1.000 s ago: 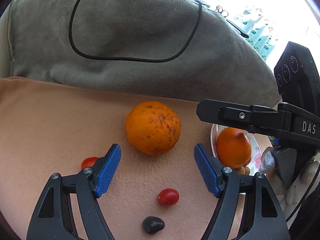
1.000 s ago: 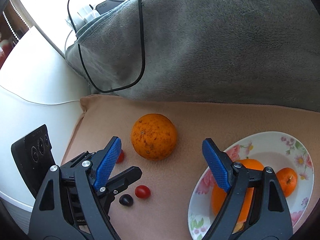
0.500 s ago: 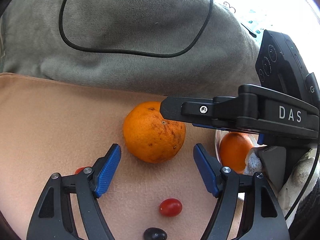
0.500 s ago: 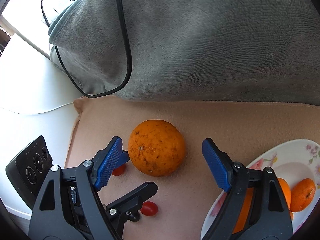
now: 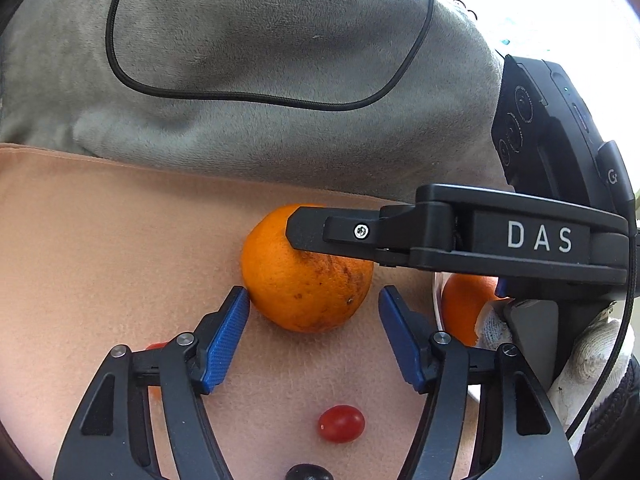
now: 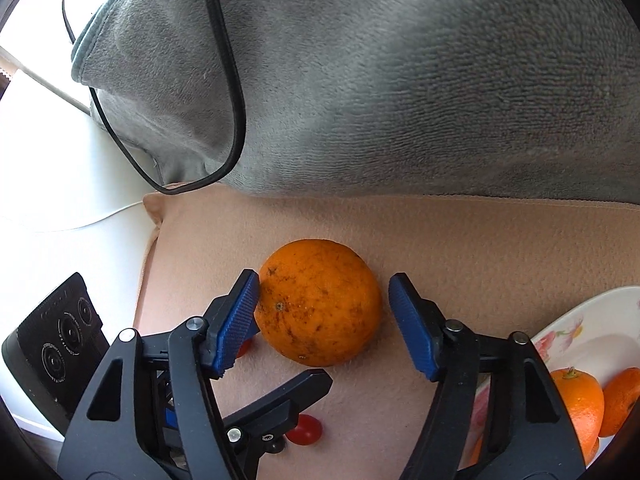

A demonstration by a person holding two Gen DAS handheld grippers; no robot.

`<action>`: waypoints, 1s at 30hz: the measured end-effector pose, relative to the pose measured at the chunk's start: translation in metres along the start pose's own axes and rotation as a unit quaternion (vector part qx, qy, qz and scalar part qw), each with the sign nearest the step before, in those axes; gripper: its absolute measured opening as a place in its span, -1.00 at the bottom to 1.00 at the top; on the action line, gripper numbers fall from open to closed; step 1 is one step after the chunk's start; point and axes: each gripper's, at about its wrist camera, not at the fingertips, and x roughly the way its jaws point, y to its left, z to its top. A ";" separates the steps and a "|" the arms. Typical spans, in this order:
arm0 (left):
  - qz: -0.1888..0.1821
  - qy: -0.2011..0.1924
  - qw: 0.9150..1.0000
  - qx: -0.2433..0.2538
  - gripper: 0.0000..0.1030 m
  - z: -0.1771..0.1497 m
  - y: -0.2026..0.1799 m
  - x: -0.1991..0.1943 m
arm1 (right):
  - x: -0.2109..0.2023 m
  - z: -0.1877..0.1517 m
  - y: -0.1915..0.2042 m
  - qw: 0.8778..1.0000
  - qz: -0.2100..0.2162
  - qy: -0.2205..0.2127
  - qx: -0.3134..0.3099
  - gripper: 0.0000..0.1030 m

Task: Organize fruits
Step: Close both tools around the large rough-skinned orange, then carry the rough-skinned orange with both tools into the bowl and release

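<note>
Both my grippers are closing around the one orange [image 6: 318, 302] on the tan cloth [image 5: 100, 260], my right gripper [image 6: 324, 320] and left gripper [image 5: 314, 334] each touching it with one pad. My right finger hides its top at 12 o'clock.

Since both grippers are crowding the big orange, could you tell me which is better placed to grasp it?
Right gripper: its closing jaws straddle the big orange. Left gripper, also closing, sits short of it.

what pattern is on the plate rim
Pink flowers on white, on the plate; clearest in the right wrist view.
</note>
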 end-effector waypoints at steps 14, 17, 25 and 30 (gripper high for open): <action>0.018 -0.013 1.000 0.010 0.07 -0.008 -0.010 -0.006 | -0.008 -0.006 0.003 1.000 0.005 -0.009 0.002 0.27; 0.018 -0.015 1.000 0.013 0.07 -0.008 -0.017 -0.009 | -0.014 -0.009 0.002 1.000 0.006 -0.014 0.001 0.27; 0.018 -0.027 0.999 0.024 0.07 -0.009 -0.031 -0.019 | -0.039 -0.016 0.000 0.999 0.013 -0.030 -0.002 0.27; 0.013 -0.036 0.999 0.031 0.07 -0.009 -0.038 -0.033 | -0.061 -0.021 -0.002 0.999 0.016 -0.043 -0.004 0.27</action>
